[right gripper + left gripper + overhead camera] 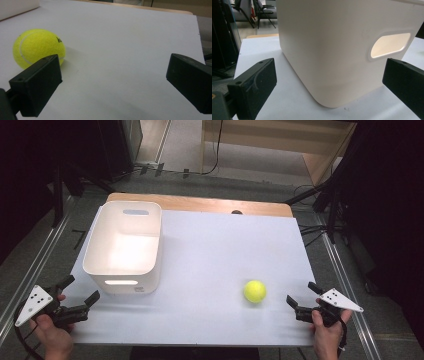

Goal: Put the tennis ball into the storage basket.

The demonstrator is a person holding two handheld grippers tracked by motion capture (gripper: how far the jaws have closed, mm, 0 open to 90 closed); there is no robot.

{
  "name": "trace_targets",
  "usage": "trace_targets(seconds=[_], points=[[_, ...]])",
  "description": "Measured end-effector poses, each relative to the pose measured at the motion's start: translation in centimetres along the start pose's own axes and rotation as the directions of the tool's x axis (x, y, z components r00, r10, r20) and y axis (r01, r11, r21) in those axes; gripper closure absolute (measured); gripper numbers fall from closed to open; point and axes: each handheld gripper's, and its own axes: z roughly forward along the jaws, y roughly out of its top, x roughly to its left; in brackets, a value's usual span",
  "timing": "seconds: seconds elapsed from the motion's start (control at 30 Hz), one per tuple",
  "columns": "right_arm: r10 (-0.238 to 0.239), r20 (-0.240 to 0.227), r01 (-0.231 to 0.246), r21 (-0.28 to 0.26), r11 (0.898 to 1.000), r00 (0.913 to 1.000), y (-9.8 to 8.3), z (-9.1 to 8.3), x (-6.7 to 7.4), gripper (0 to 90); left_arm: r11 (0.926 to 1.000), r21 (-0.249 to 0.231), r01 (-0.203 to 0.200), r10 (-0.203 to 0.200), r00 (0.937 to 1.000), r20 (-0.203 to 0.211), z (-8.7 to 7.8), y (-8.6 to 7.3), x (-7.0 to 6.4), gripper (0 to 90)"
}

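A yellow tennis ball (255, 291) rests on the white table top (225, 255) toward the front right. In the right gripper view the ball (37, 47) lies just beyond the left jaw. My right gripper (301, 295) is held low at the front right edge, a short way right of the ball, open with nothing between its jaws. A white plastic bin (125, 245) with handle slots stands at the left. My left gripper (80, 290) is at the front left corner, open, facing the bin's near corner (332, 55) and apart from it.
The table's wooden far edge (200, 202) runs behind the bin. Metal rails (30, 270) flank the table on both sides, with cables and stand legs (320, 200) on the floor beyond. Bare white surface lies between the bin and the ball.
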Motion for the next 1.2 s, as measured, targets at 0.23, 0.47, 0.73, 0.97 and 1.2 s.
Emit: trace_targets(seconds=[0.23, 0.47, 0.73, 0.97, 1.2], points=[[-0.022, -0.015, 0.023, 0.029, 0.999, 0.9996, 0.2, 0.0, 0.3, 0.0, 1.0, 0.006, 0.006, -0.006, 1.0, -0.004, 0.1, 0.0, 0.0, 0.0], [-0.042, -0.041, 0.045, 0.07, 0.996, 0.9983, 0.9, 0.1, 0.6, 0.0, 0.9999, -0.005, 0.014, -0.014, 0.9999, -0.005, 0.1, 0.0, 0.1, 0.0], [-0.063, -0.13, 0.076, 0.1, 0.992, 0.9895, 2.8, 0.3, 1.9, 0.0, 0.9998, -0.007, 0.021, -0.021, 0.9998, -0.006, 0.0, 0.0, 0.2, 0.0], [-0.077, -0.153, 0.101, 0.159, 0.982, 0.9852, 4.3, 0.8, 2.9, 0.0, 0.9999, -0.004, 0.013, -0.013, 0.9999, 0.002, 0.0, -0.1, 0.1, 0.0], [-0.111, -0.164, 0.143, 0.195, 0.97, 0.9801, 5.3, 1.5, 3.4, 0.0, 1.0, 0.006, -0.007, 0.007, 1.0, 0.006, 0.1, 0.0, -0.1, 0.0]])
